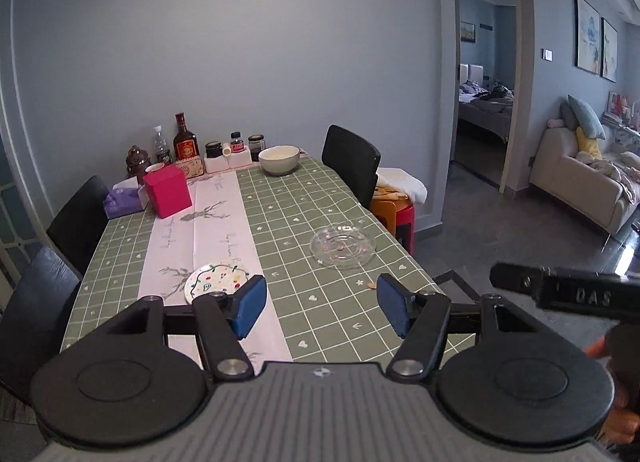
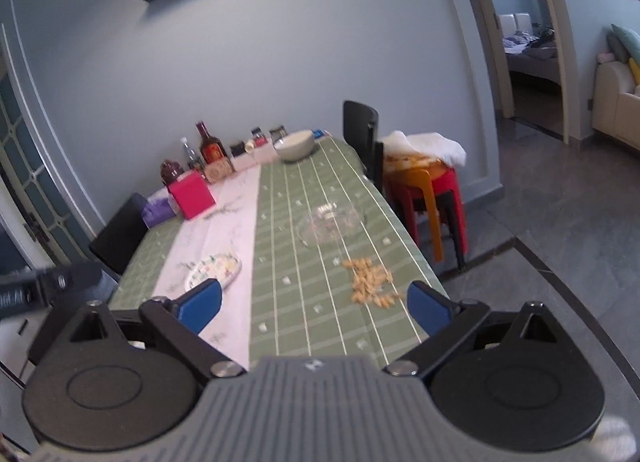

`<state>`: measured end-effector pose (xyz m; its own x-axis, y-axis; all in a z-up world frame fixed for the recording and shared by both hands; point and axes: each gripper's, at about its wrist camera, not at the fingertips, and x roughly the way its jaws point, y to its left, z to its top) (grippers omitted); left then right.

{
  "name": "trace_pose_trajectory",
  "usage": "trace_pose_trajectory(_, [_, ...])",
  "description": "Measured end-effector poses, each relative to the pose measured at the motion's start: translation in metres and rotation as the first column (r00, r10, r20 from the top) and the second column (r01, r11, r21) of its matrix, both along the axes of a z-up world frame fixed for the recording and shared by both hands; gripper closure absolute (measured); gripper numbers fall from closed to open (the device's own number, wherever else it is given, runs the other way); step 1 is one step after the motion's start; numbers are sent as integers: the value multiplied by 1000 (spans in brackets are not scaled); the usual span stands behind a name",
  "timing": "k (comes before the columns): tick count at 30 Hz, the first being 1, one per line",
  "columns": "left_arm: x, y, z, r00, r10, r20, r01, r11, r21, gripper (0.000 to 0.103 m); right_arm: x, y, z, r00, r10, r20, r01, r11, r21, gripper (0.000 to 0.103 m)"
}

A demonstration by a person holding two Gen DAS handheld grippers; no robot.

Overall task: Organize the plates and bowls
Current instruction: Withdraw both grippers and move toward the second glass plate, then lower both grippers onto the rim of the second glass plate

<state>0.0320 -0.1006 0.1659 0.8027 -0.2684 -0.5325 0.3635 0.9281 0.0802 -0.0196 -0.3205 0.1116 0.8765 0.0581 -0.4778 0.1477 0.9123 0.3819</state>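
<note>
Both grippers hang with jaws apart and empty. The patterned plate (image 1: 216,282) lies just beyond the left gripper (image 1: 320,304), toward its left jaw. The glass plate (image 2: 330,224) lies farther ahead of the right gripper (image 2: 316,308).

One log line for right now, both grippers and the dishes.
left gripper: jaws open, empty | right gripper: jaws open, empty | patterned plate, glass dish, white bowl: apart on table
</note>
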Motion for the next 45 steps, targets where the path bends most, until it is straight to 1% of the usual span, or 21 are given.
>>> trace_pose_trajectory(4, [16, -22, 20, 1000, 7, 24, -7, 1000, 3, 28, 36, -15, 34, 999, -6, 39, 5, 1000, 20, 6])
trace_pose_trajectory(6, [32, -34, 30, 1000, 20, 15, -20, 1000, -1, 28, 60, -23, 47, 999, 12, 45, -14, 999, 48, 6])
trace_pose_trajectory(8, [51, -42, 38, 999, 50, 3, -50, 998, -26, 28, 86, -30, 56, 999, 17, 40, -20, 997, 74, 5])
trace_pose_trajectory(10, [68, -50, 44, 999, 47, 14, -46, 997, -64, 28, 113, -39, 62, 999, 17, 35, -20, 996, 92, 5])
trace_pose_trajectory(12, [87, -63, 47, 999, 32, 23, -31, 997, -66, 28, 141, -50, 62, 999, 8, 39, -12, 993, 118, 5])
trace_pose_trajectory(15, [120, -70, 42, 999, 41, 11, -39, 986, -164, 28, 183, -66, 54, 997, -14, 72, 6, 993, 116, 5])
trace_pose_trajectory(18, [154, -83, 29, 996, 85, 18, -81, 983, -164, 28, 218, -83, 42, 991, -72, 112, 54, 986, 157, 5])
trace_pose_trajectory(21, [192, -90, 14, 990, 140, -12, -141, 977, -158, 28, 251, -98, 22, 985, -36, 167, -8, 968, 253, 5])
trace_pose_trajectory(24, [229, -88, -4, 978, 199, -66, -208, 962, -176, 28, 279, -104, -2, 984, -13, 177, -37, 959, 279, 5])
trace_pose_trajectory(25, [240, -86, -11, 973, 216, -75, -227, 956, -184, 28, 284, -106, -11, 985, -13, 174, -37, 959, 283, 5])
trace_pose_trajectory(27, [258, -82, -26, 960, 265, -94, -279, 940, -195, 28, 290, -111, -34, 980, 0, 201, -64, 947, 315, 6])
trace_pose_trajectory(28, [265, -82, -33, 956, 275, -107, -291, 938, -190, 29, 296, -117, -49, 982, -27, 188, -47, 924, 380, 5])
trace_pose_trajectory(30, [274, -88, -47, 964, 249, -90, -261, 950, -170, 29, 308, -124, -73, 984, -37, 172, -56, 861, 505, 5])
trace_pose_trajectory(31, [276, -92, -54, 968, 244, -66, -251, 956, -152, 29, 320, -126, -82, 989, -17, 149, -67, 836, 545, 5])
trace_pose_trajectory(32, [278, -96, -62, 970, 239, -42, -243, 961, -136, 29, 328, -126, -89, 993, -3, 118, -63, 831, 553, 5])
trace_pose_trajectory(34, [286, -102, -78, 974, 221, -45, -224, 968, -114, 29, 341, -122, -99, 998, -7, 54, -21, 864, 502, 5])
trace_pose_trajectory(36, [296, -103, -99, 971, 225, -86, -234, 965, -117, 29, 349, -118, -110, 1000, -12, 7, 7, 900, 437, 7])
trace_pose_trajectory(39, [309, -100, -129, 958, 238, -162, -260, 956, -134, 29, 363, -112, -133, 996, 65, -61, -38, 927, 374, 10])
trace_pose_trajectory(42, [316, -96, -152, 950, 236, -205, -270, 950, -158, 29, 364, -109, -152, 993, 64, -101, -34, 960, 277, 11])
trace_pose_trajectory(43, [318, -95, -159, 950, 232, -211, -268, 950, -162, 29, 365, -112, -160, 993, 49, -109, -17, 961, 277, 12])
trace_pose_trajectory(45, [324, -97, -174, 948, 221, -229, -262, 950, -168, 29, 366, -124, -176, 993, 30, -118, 14, 933, 358, 17])
